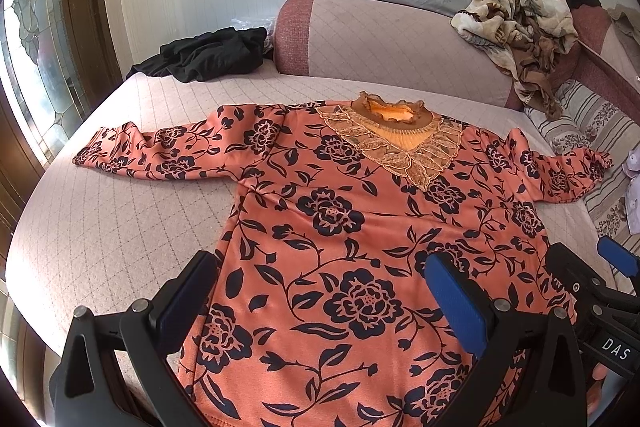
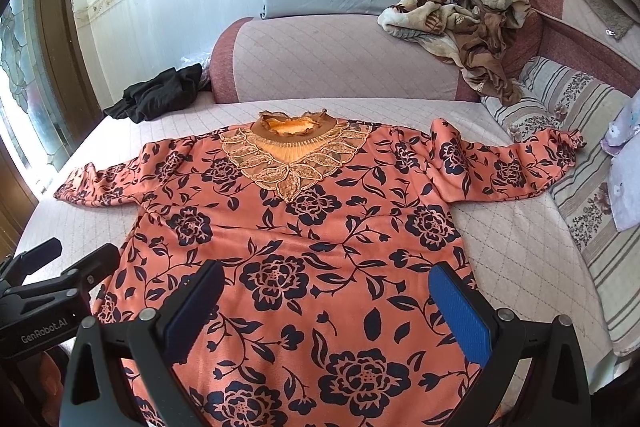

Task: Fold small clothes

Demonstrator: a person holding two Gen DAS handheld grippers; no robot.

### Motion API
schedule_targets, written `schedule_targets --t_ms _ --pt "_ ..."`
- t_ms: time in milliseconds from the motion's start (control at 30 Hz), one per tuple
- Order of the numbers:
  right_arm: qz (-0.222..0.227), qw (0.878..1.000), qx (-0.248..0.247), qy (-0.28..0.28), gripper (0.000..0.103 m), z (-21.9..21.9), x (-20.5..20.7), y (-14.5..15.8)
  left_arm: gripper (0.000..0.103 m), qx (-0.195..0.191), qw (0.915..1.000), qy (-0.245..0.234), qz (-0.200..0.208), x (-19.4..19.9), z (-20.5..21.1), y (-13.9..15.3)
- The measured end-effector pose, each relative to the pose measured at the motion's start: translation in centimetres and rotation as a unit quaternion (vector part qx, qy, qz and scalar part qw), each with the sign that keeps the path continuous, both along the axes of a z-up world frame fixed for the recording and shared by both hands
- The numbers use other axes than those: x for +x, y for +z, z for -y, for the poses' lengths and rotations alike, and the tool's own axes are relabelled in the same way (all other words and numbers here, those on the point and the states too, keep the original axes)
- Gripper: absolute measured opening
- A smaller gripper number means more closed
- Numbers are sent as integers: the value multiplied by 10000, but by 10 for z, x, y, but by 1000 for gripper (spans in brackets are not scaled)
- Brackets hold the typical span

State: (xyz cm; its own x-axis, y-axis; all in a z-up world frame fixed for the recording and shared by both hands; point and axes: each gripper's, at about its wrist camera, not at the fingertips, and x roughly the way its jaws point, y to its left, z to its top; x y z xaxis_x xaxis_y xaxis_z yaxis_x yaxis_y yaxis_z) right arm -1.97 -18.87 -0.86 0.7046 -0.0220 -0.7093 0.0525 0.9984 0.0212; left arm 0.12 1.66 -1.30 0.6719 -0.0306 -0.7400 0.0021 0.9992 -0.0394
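The orange floral top (image 1: 360, 227) lies flat and face-up on the quilted bed (image 1: 120, 211), collar away from both grippers, sleeves spread sideways, its long axis running hem to collar. The left gripper (image 1: 324, 291) and right gripper (image 2: 328, 303) hover over the hem end, fingers apart and empty. The fabric appears soft and fleecy, with a lace-trimmed collar (image 2: 296, 151).

The left gripper (image 1: 320, 291) was held low, its blue-padded fingers (image 1: 456, 301) spread wide apart with nothing between them. The right gripper (image 2: 324, 297) sat just beside it, level, likewise wide and holding nothing.
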Motion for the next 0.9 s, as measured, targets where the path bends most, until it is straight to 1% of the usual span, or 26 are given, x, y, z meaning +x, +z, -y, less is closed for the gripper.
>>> schedule_targets --t_ms 733,833,900 --pt "-4 10000 1 3 103 1 2 1 103 -2 10000 4 -16 1 -1 2" --pt "-7 10000 10 8 103 1 2 0 103 -58 10000 29 -28 3 -4 0" --pt "-31 9999 110 42 103 4 2 -1 103 -155 9998 102 -89 7 -13 -4"
